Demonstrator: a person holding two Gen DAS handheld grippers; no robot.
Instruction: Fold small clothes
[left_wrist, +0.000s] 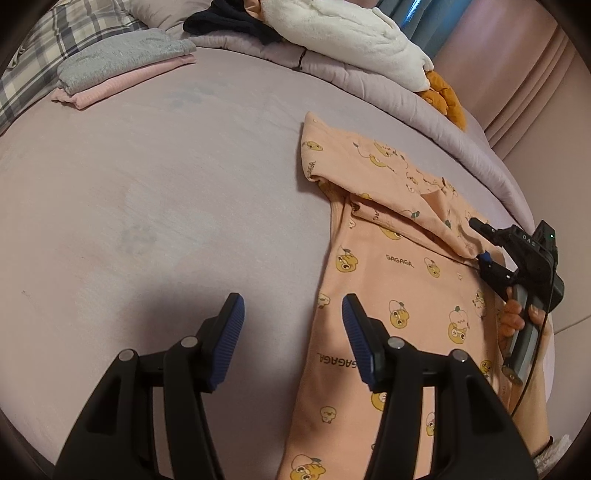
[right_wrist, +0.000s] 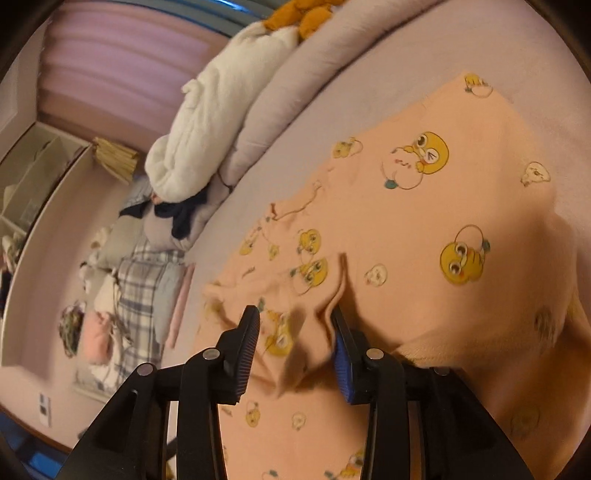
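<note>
A peach garment printed with yellow cartoon faces (left_wrist: 391, 280) lies on the lilac bed, its upper part folded over. My left gripper (left_wrist: 293, 314) is open and empty, low over the garment's left edge. My right gripper (left_wrist: 480, 240) shows at the garment's right side with a fold of cloth lying between its fingers. In the right wrist view the garment (right_wrist: 424, 221) fills the frame, and the right gripper (right_wrist: 295, 325) has its jaws apart with a raised ridge of cloth between them.
A folded stack, grey on pink (left_wrist: 118, 70), lies at the far left of the bed. A white fleece (left_wrist: 354, 33), dark clothing (left_wrist: 229, 18) and an orange item (left_wrist: 447, 96) sit on a rolled duvet (left_wrist: 369, 85) at the back. A plaid pillow (left_wrist: 44, 48) is far left.
</note>
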